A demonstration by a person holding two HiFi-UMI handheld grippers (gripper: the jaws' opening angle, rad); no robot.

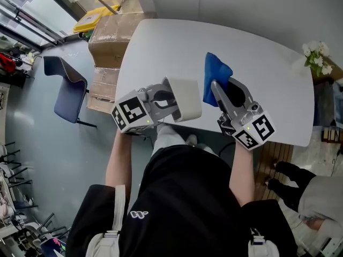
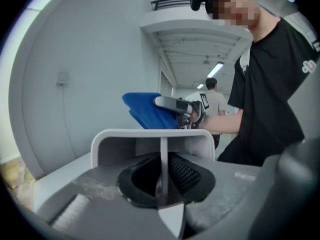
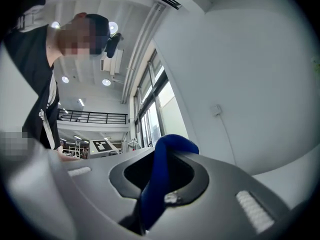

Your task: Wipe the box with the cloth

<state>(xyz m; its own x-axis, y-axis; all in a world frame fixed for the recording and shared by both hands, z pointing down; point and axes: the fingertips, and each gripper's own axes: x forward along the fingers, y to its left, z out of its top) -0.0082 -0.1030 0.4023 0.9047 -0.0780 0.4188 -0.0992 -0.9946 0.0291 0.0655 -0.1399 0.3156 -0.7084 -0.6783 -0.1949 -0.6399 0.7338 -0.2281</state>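
Observation:
In the head view, my left gripper [image 1: 174, 101] is shut on a wall of a small white open box [image 1: 185, 98], holding it just above the near edge of the white table [image 1: 268, 63]. The left gripper view shows that thin wall [image 2: 160, 154] pinched between the jaws of the left gripper [image 2: 161, 176]. My right gripper [image 1: 220, 89] is shut on a blue cloth [image 1: 214, 75], which hangs bunched just right of the box without clearly touching it. In the right gripper view the cloth [image 3: 165, 169] runs up between the jaws of the right gripper [image 3: 159, 186].
Cardboard boxes [image 1: 110, 42] and a dark blue chair [image 1: 68, 90] stand on the floor left of the table. White flowers [image 1: 316, 55] sit at its far right corner. Another person [image 1: 313, 197] is at the lower right.

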